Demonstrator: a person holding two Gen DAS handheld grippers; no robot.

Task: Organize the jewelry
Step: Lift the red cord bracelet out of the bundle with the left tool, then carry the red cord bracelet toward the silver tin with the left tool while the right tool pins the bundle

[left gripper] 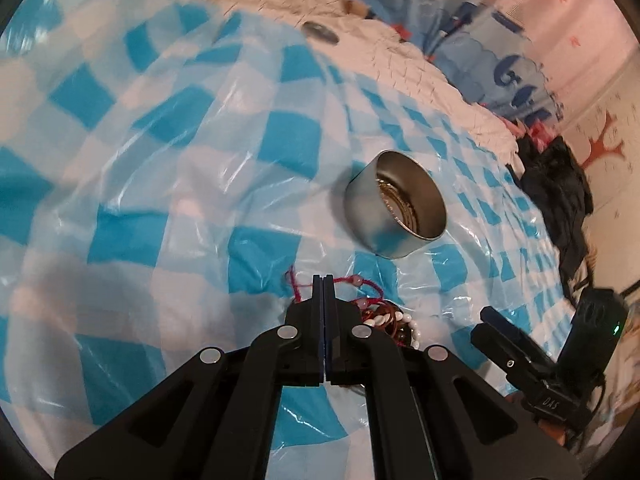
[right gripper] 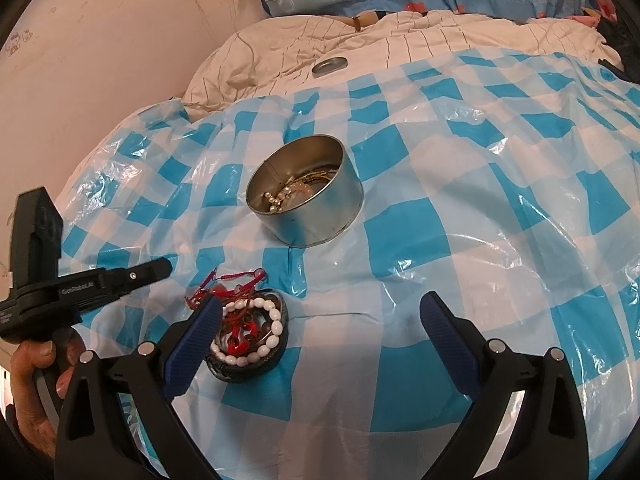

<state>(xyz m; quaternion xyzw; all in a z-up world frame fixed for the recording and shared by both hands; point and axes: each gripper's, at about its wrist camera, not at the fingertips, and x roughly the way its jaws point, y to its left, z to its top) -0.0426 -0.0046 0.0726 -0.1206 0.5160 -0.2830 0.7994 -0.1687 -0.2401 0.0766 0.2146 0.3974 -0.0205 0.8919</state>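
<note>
Closest to you, your left gripper has its jaws fully together, and a thin red cord bracelet passes right at the tips; it looks pinched there, but I cannot tell how firm the hold is, because the cord is so thin. Just behind the tips, on the near side of the round metal tin, lies the rest of the jewelry pile: a white bead bracelet, more red cord and a dark band under them, all tangled together on the blue checked plastic sheet. Your right gripper is wide apart with nothing between its fingers, hanging just to the side of this pile. Because the cords are knotted with the beads, I think you should raise the left gripper slowly and watch if the white bracelet comes with it; if yes, the free gripper can press the pile down softly. Beyond the pile, the tin stands upright and open, with some gold chain and pearls already inside. Carry the cord over its rim and release only when it hangs inside, since the soft sheet may let the tin tip. Far behind the tin, its lid rests on the white quilt.
</note>
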